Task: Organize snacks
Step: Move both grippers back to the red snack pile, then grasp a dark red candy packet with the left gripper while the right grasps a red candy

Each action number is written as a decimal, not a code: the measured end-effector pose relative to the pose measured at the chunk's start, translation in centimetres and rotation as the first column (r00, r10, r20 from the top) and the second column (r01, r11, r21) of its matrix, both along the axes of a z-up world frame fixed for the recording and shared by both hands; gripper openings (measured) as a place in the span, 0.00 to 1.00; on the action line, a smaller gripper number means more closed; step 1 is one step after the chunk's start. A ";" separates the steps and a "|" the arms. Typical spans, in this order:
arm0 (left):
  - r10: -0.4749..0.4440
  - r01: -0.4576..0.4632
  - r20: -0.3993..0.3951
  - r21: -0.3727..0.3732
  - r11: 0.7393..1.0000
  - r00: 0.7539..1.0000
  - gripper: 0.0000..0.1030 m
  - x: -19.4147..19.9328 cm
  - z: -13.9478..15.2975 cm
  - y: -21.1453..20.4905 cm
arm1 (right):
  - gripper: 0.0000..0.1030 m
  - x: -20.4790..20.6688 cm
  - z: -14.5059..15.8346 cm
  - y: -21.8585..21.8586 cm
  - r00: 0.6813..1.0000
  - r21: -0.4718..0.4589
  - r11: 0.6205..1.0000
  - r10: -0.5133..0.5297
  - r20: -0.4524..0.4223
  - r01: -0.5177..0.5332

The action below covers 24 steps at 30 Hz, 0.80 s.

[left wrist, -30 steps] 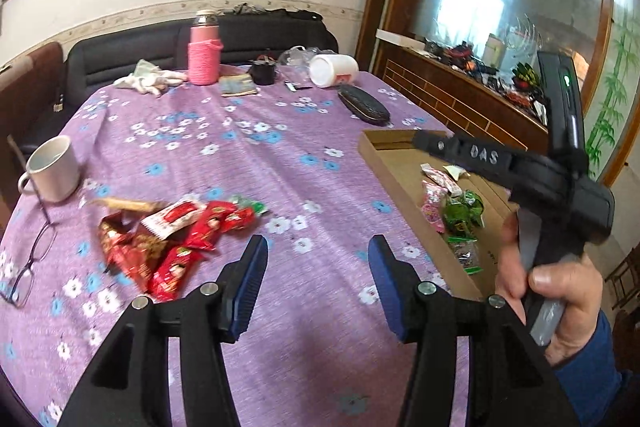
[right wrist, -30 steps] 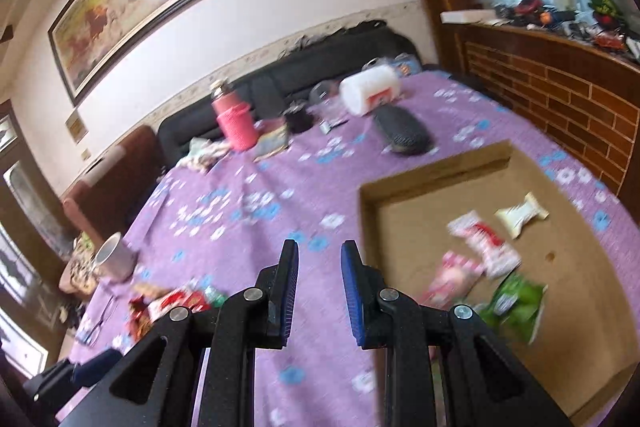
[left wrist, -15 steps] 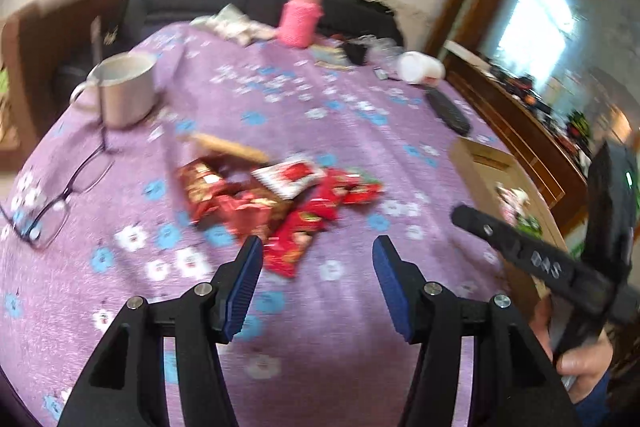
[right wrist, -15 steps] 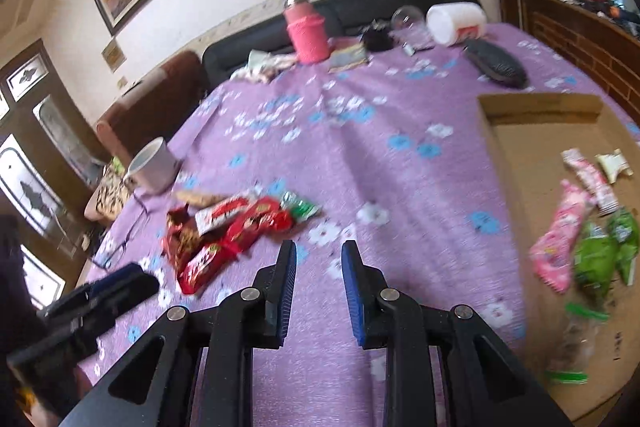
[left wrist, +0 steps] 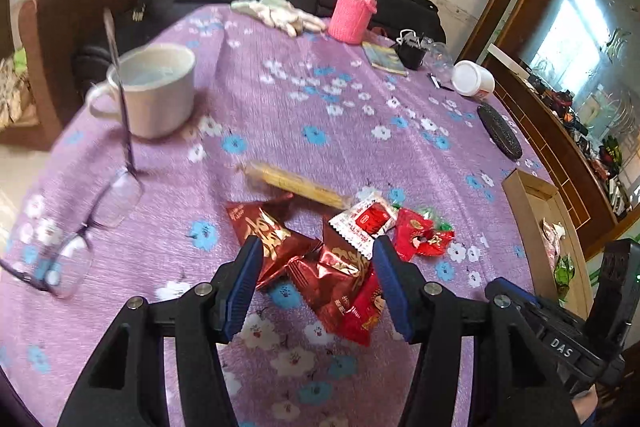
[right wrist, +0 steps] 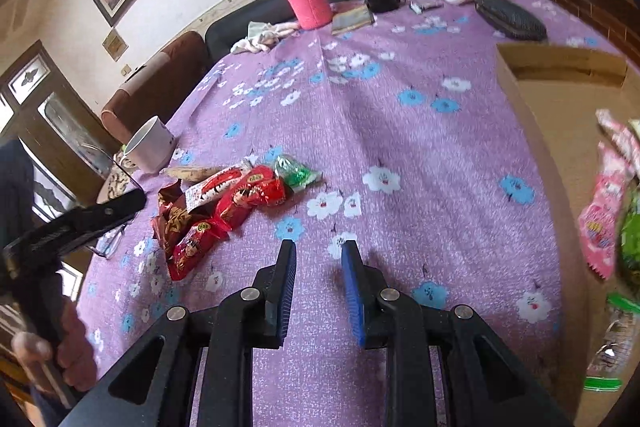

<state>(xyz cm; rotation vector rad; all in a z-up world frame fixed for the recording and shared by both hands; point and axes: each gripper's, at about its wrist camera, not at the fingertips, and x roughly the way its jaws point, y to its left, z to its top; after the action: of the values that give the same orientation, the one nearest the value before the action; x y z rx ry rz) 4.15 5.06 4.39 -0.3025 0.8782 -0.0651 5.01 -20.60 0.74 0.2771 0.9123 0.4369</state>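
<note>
On the purple flowered worktop a few snacks already lie in the cardboard box — the red packet pile remains, left tool wide over it, right tool narrowly parted, empty.

Counter cloth: purple, printed with white and blue flowers. Snack pile, lower centre of left view: dark red foil packets with gold characters, bright red wrappers, one white packet with red label. Yellow stick pack above pile. Green wrapper at pile's right edge in right view. Mug: white. Bottle sleeve: pink knit. Cardboard tray: tan, holding pink-and-white and green packets. Both tools: black bodies, blue pads.
</note>
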 end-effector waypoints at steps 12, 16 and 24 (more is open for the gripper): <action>-0.140 0.142 -0.061 0.031 0.989 0.988 0.49 1.1 -3.1 -3.4 | 0.25 -0.5 0.0 0.5 0.999 0.038 0.998 0.047 -0.011 -0.046; -0.126 0.128 -0.051 0.037 0.991 0.991 0.56 1.3 -3.1 -3.5 | 0.25 -0.5 0.0 0.7 0.998 0.043 0.998 0.056 -0.015 -0.055; -0.104 0.107 -0.032 0.086 0.991 0.994 0.37 2.3 -3.3 -4.1 | 0.25 -0.6 -0.3 1.3 0.996 0.039 0.996 0.082 -0.020 -0.081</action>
<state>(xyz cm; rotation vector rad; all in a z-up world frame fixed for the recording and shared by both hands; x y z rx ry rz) 6.48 0.97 1.10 -0.1750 0.9212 -0.1205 4.45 -19.34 0.46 0.2810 0.9397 0.5279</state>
